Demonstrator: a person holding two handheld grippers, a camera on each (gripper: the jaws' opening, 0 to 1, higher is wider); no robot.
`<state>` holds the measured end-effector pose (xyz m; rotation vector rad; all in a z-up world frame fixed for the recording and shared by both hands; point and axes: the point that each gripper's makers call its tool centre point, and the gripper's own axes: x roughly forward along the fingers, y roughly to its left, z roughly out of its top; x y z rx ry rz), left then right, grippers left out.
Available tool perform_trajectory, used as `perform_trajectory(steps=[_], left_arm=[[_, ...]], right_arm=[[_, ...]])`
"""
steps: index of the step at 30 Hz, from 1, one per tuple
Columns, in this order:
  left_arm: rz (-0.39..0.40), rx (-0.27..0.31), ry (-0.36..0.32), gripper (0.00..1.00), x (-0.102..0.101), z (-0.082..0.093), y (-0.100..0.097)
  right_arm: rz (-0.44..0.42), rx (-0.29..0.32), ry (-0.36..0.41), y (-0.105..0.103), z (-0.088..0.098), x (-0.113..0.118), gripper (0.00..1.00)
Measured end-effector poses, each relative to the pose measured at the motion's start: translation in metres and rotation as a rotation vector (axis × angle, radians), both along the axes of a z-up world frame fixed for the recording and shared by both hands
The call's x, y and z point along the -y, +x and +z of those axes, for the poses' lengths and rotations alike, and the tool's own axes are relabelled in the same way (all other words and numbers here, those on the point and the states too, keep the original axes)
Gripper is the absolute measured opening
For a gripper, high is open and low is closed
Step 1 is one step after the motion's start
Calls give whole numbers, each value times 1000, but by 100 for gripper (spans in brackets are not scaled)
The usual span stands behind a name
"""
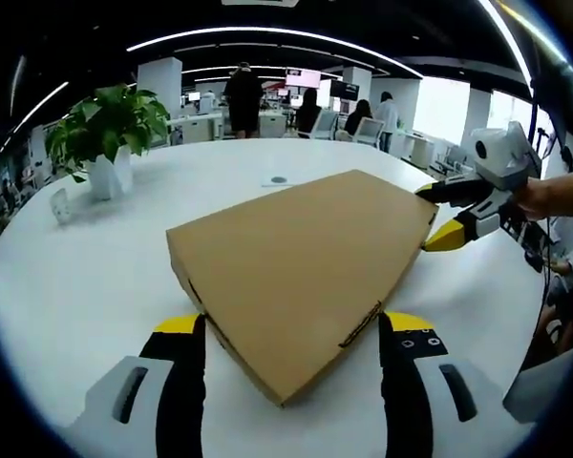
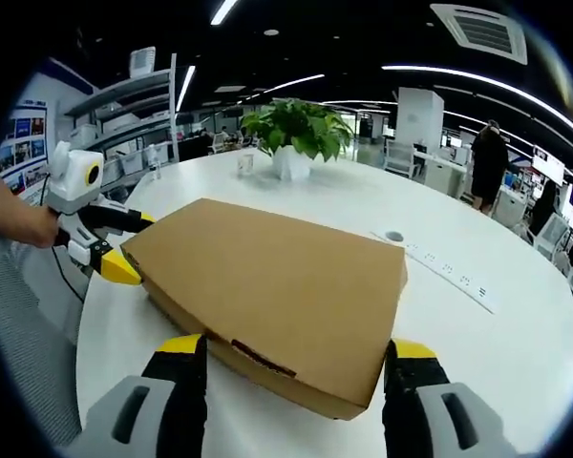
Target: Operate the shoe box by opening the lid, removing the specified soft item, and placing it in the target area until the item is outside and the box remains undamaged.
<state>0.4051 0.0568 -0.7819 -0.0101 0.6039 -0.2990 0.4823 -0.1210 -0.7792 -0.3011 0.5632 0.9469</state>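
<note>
Potted plant [image 1: 110, 129] on white table [image 1: 86, 277]; perhaps a cup [image 1: 61, 204] beside it.

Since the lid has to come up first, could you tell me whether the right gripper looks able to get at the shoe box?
Probably yes: the right gripper is open, its jaws either side of the closed shoe box corner, nothing between.

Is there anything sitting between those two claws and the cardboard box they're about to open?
Nothing visible does. The shoe box, lid closed, lies on the white table. The left claw straddles one corner and the right claw straddles the opposite corner. The potted plant stands well off.
</note>
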Motion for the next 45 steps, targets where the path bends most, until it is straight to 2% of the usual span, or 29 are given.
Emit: perform_trajectory(steps=[18, 35, 45], left_arm=[[-26, -5, 10, 76, -8, -2, 3], [-82, -32, 12, 76, -20, -2, 0], [-124, -49, 27, 77, -29, -3, -2]], right_arm=[[-34, 5, 5, -4, -1, -6, 74], [-63, 20, 6, -19, 0, -13, 73], [-55, 38, -26, -31, -1, -14, 65]])
